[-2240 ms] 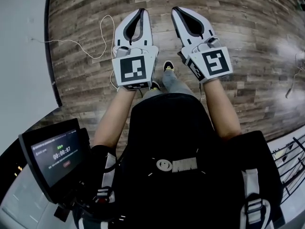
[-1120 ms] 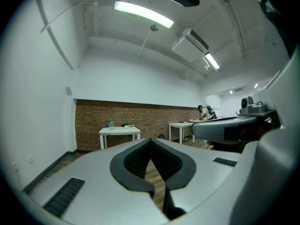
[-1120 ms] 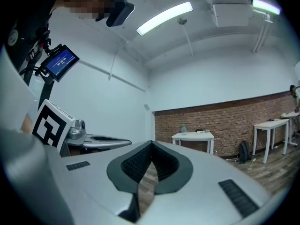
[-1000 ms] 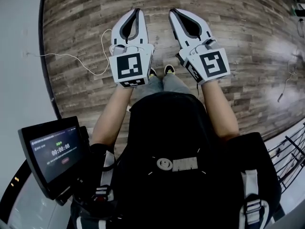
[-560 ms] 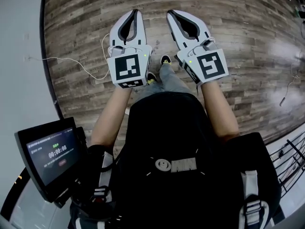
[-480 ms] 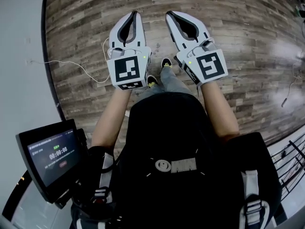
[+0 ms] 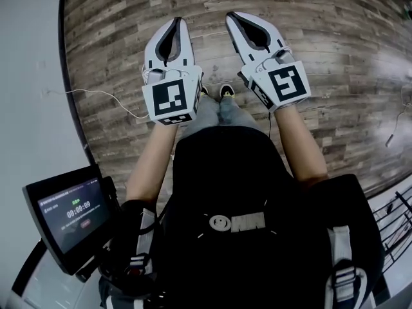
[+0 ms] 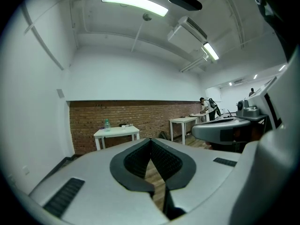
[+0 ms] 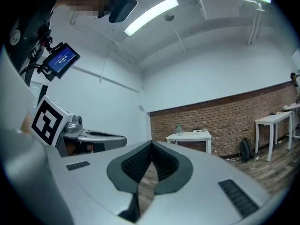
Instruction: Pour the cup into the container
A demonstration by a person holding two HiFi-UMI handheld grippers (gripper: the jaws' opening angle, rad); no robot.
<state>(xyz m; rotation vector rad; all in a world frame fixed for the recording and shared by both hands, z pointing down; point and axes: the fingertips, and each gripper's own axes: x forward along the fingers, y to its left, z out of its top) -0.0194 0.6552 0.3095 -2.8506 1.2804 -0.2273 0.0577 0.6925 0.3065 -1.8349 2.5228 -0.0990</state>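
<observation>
Both grippers are held side by side in front of the person, over a wooden floor (image 7: 322,56). My left gripper (image 7: 175,20) is shut with nothing in it; its tips meet in its own view (image 8: 151,139). Likewise my right gripper (image 7: 230,14) is shut and empty (image 9: 151,143). Far ahead, a white table (image 8: 116,132) stands against a brick wall and carries a bottle (image 8: 107,123) and small items too tiny to tell apart. The same table (image 9: 190,136) and bottle (image 9: 178,128) appear in the right gripper view. No cup or container can be made out.
A white wall (image 7: 26,76) runs along the left, with a thin white cable (image 7: 109,102) on the floor beside it. A small screen (image 7: 64,214) hangs at the person's left hip. More white tables (image 8: 183,121) (image 9: 274,118), a backpack (image 9: 245,149) and a distant person (image 8: 205,106) are ahead.
The floor and the white cable have slid down and leftward in the head view as the person walks forward. Both grippers stay shut, side by side.
</observation>
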